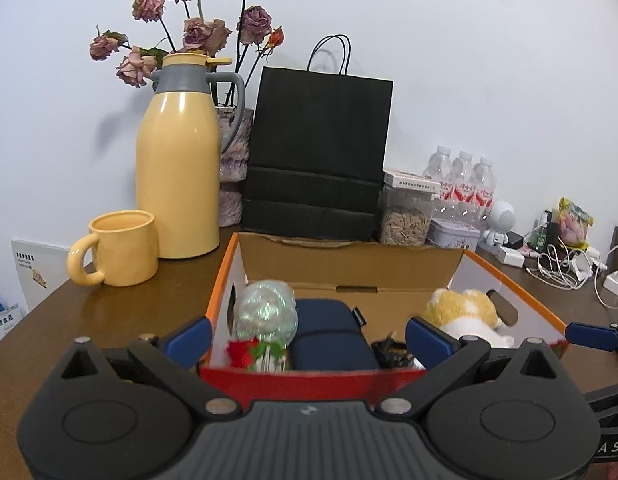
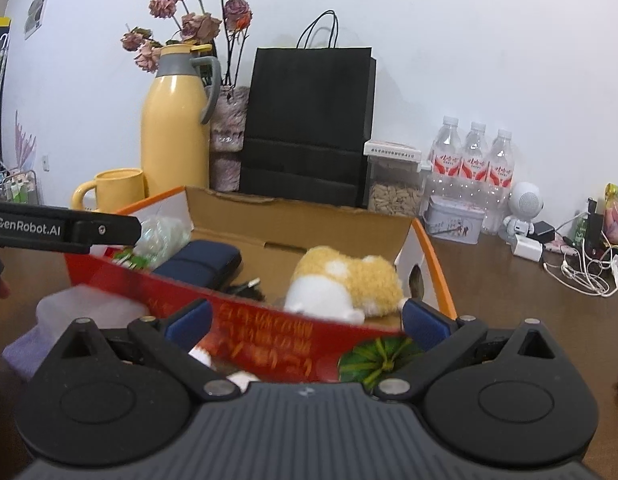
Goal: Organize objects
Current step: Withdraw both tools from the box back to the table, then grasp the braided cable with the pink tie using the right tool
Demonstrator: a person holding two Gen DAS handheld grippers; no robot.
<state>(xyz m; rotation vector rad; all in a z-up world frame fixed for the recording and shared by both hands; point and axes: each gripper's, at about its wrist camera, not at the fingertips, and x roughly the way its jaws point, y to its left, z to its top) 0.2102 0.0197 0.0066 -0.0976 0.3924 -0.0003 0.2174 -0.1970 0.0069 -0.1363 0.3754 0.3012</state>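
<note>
Cardboard box, open-topped with a red front wall and orange edges, sits on the brown bench straight ahead of both tongs. The left tongs stand spread wide and hold nothing, their blue pads just short of the red wall. The right tongs are likewise released and empty, hanging over the box's near right corner.

Inside the box, from the left tongs' side across: a clear wrapped bundle with a red rose, a dark blue pouch, a small black tangle and a yellow-and-white plush toy at the right end. Under the right tongs, outside the box, lies something striped green like a watermelon.

Beyond the box, well behind it against the wall, stand a yellow mug, a tall yellow thermos jug, dried roses in a vase, a black paper bag, a jar of seeds, a small tin and three water bottles. Off to the right of the tongs a white toy robot stands beside loose chargers and cables.
</note>
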